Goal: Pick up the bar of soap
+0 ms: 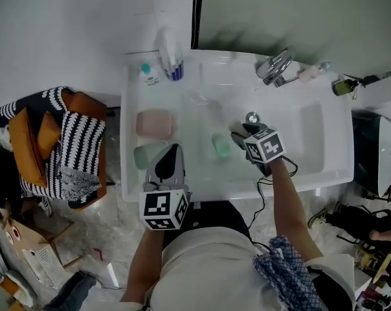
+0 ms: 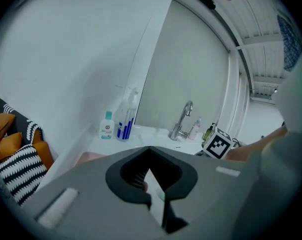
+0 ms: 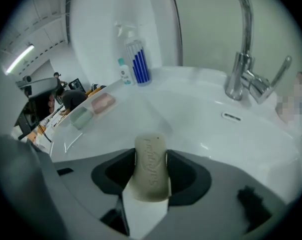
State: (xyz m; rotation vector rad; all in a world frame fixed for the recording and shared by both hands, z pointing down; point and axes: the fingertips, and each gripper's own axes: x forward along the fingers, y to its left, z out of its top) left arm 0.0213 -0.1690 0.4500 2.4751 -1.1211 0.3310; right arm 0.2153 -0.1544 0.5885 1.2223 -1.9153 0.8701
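Note:
A pale green bar of soap (image 3: 151, 168) with raised lettering stands on edge between the jaws of my right gripper (image 1: 236, 138), which is shut on it. In the head view the soap (image 1: 220, 146) sticks out to the left of that gripper, over the white sink basin (image 1: 312, 131). My left gripper (image 1: 172, 151) hovers at the sink's front left edge with its jaws together and nothing in them. Its tips are close to the green soap dish (image 1: 145, 155). A pink soap dish (image 1: 155, 123) lies just behind that one.
A spray bottle (image 1: 170, 56) and a small bottle (image 1: 145, 72) stand at the sink's back left corner. The faucet (image 1: 276, 67) is at the back, with the drain (image 1: 252, 116) below it. More bottles (image 1: 343, 86) are at the back right. A striped cushioned chair (image 1: 63, 148) stands left of the sink.

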